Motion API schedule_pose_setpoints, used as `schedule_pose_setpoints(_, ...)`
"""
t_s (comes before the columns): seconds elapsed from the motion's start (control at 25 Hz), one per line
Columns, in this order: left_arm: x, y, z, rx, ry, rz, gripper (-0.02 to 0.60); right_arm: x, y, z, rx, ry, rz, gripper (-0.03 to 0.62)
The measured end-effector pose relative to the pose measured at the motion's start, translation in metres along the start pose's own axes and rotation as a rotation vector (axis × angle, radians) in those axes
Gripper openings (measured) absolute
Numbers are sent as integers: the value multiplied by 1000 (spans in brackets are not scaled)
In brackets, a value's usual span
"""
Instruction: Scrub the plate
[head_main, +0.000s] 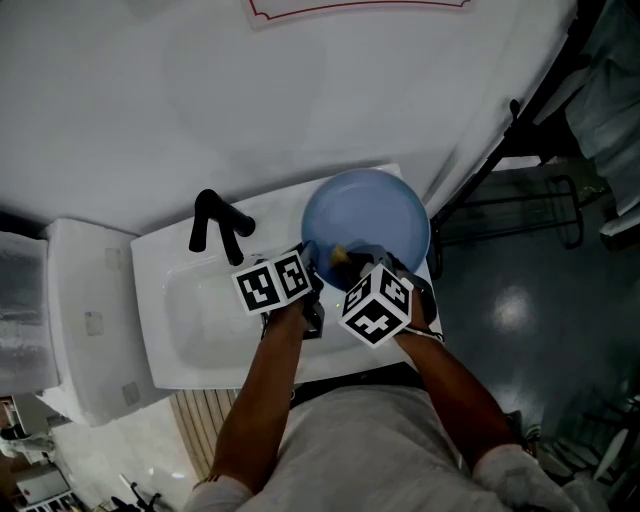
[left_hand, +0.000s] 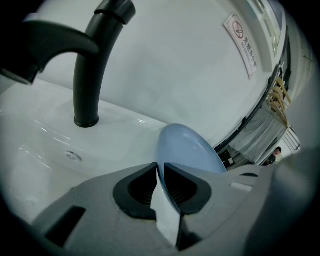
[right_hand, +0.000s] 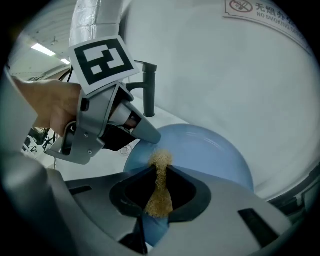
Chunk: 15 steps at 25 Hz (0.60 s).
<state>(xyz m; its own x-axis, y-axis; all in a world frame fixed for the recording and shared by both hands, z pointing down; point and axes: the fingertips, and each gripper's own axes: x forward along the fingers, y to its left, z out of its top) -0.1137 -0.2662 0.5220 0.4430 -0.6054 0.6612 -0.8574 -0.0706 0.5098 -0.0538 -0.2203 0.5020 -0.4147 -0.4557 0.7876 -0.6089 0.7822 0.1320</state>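
Jaws of left gripper (left_hand: 160, 170) pinch rim of blue plate (left_hand: 189, 150), tilted over sink (head_main: 185, 335), centre of head view. Right gripper (right_hand: 161, 169) clamps tan scrubber (right_hand: 159, 197), tip near plate face. Scrubbing step, likely; next: press scrubber on, sweep across face.

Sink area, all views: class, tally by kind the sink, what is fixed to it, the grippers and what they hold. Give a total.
plate: 1
scrub pad: 1
faucet: 1
sink: 1
grippers: 2, the left gripper and the right gripper
Total: 6
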Motion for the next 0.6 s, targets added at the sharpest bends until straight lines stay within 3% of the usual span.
schedule_pose_setpoints(0.6,-1,1,-1,5,-2,8,58,-15,-54,-35,31,63,-108,63)
